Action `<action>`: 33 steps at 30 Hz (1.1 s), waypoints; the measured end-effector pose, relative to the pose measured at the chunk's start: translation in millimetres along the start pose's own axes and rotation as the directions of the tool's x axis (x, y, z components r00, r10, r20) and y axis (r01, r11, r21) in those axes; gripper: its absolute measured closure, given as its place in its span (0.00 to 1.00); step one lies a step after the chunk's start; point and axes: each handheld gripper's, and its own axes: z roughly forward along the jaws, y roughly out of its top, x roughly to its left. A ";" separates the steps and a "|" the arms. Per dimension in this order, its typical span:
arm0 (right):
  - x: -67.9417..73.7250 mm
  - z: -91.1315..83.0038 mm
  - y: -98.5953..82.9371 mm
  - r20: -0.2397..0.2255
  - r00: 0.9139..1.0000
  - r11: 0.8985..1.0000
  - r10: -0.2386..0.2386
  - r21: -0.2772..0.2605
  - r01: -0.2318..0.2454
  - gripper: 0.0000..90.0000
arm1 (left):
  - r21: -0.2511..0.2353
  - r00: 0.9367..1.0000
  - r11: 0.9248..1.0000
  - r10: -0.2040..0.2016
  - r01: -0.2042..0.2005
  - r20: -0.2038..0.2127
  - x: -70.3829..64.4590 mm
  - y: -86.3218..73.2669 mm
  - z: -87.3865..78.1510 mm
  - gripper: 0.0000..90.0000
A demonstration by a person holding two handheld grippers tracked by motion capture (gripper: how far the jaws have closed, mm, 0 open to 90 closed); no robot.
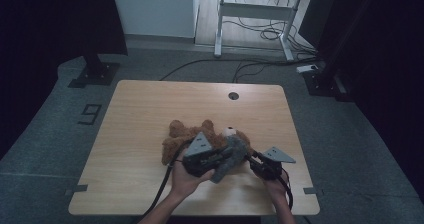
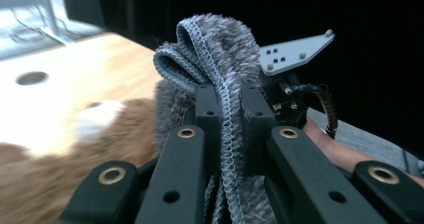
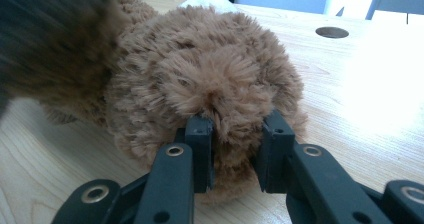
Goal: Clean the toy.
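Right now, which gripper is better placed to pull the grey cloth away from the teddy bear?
The left gripper: its jaws are already shut on the grey cloth. The right gripper pinches the brown teddy bear, so it can probably hold the bear in place.

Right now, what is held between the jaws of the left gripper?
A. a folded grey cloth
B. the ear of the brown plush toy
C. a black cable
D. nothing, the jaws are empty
A: in the left gripper view, the left gripper has its jaws closed on the stitched edge of a folded grey cloth, which stands up above them, while the brown plush toy lies beside it on the table.
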 end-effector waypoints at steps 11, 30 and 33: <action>-0.4 0.2 -0.1 0.000 1.000 1.000 -0.004 0.003 0.004 0.80 | 0.106 0.997 0.993 -0.054 0.060 -0.058 20.9 -25.8 42.2 0.90; -2.3 -0.6 -1.6 -0.003 1.000 1.000 -0.006 0.005 0.006 0.80 | 0.044 0.966 0.984 -0.159 0.172 -0.204 76.9 -61.6 -39.7 0.90; -2.5 -0.4 -2.0 -0.002 1.000 1.000 -0.002 0.002 0.002 0.80 | 0.020 0.956 0.982 -0.180 0.190 -0.233 89.1 -69.7 -60.6 0.90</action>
